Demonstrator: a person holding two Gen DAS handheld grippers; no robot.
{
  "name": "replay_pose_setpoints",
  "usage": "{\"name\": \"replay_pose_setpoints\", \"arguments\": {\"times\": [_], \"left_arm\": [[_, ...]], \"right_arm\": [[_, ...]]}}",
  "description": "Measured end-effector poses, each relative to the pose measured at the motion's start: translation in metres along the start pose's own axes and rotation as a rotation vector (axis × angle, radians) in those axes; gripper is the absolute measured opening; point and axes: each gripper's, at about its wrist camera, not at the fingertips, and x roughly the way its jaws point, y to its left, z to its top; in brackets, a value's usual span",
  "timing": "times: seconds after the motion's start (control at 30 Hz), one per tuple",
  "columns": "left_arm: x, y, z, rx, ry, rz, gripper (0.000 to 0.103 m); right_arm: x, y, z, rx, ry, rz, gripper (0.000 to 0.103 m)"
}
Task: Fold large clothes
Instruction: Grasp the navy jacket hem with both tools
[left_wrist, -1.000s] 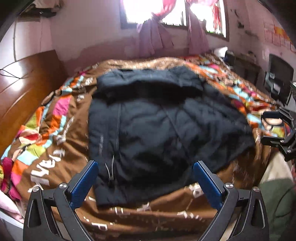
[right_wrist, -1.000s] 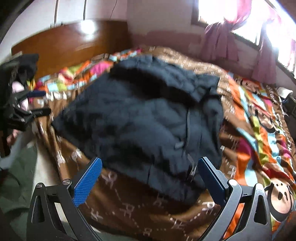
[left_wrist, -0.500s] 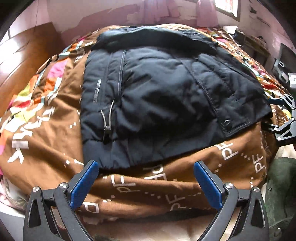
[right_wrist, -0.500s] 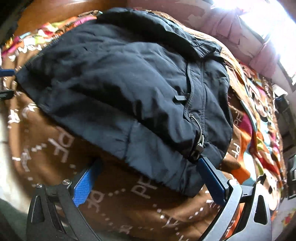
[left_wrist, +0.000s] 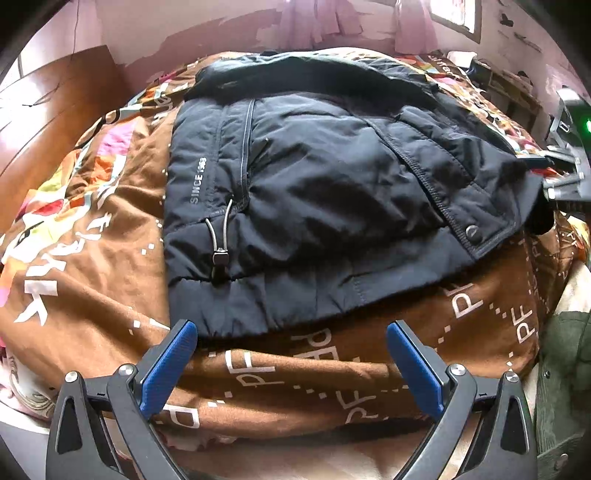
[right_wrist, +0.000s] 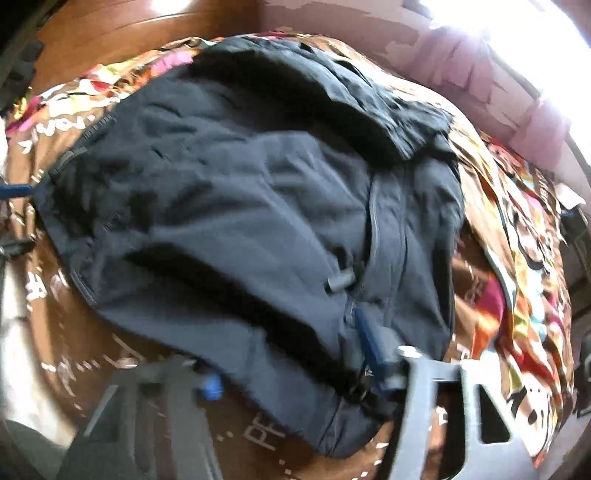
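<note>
The right claw (right_wrist: 291, 354) is closing over the jacket (right_wrist: 240, 206) hem to lift it for folding; the left claw (left_wrist: 291, 350) waits, jaws apart, at the other corner.

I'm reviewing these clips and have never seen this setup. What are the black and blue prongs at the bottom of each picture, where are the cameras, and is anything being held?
Nobody's arm is a robot here: a person carries a hand-held gripper in each hand, each with a camera looking along its two blue-padded fingers. One picture comes from the left gripper, the other from the right gripper. A dark jacket lies flat on a brown patterned blanket covering a bed. The left gripper is open just short of the jacket's hem, holding nothing. The right gripper's jaws are closing with the hem between them; the picture is too blurred to show whether they pinch it yet.
</note>
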Motion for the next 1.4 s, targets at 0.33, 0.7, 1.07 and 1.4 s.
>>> {"name": "replay_pose_setpoints", "arguments": {"times": [0.33, 0.7, 1.07, 1.4], "left_arm": [[-0.024, -0.008, 0.009, 0.039, -0.128, 0.048, 0.103], [0.001, -0.025, 0.005, 0.26, -0.049, 0.044, 0.103], [0.045, -0.041, 0.006, 0.389, 0.013, 0.197, 0.103], [0.028, -0.018, 0.017, 0.316, -0.007, 0.211, 0.103]], "right_arm": [[-0.015, -0.048, 0.075, 0.234, -0.002, 0.317, 0.031], [-0.009, -0.048, 0.06, 0.218, 0.045, 0.35, 0.032], [0.009, -0.049, 0.008, 0.293, 0.092, 0.374, 0.048], [0.005, -0.03, -0.032, 0.137, 0.098, 0.297, 0.069]]}}
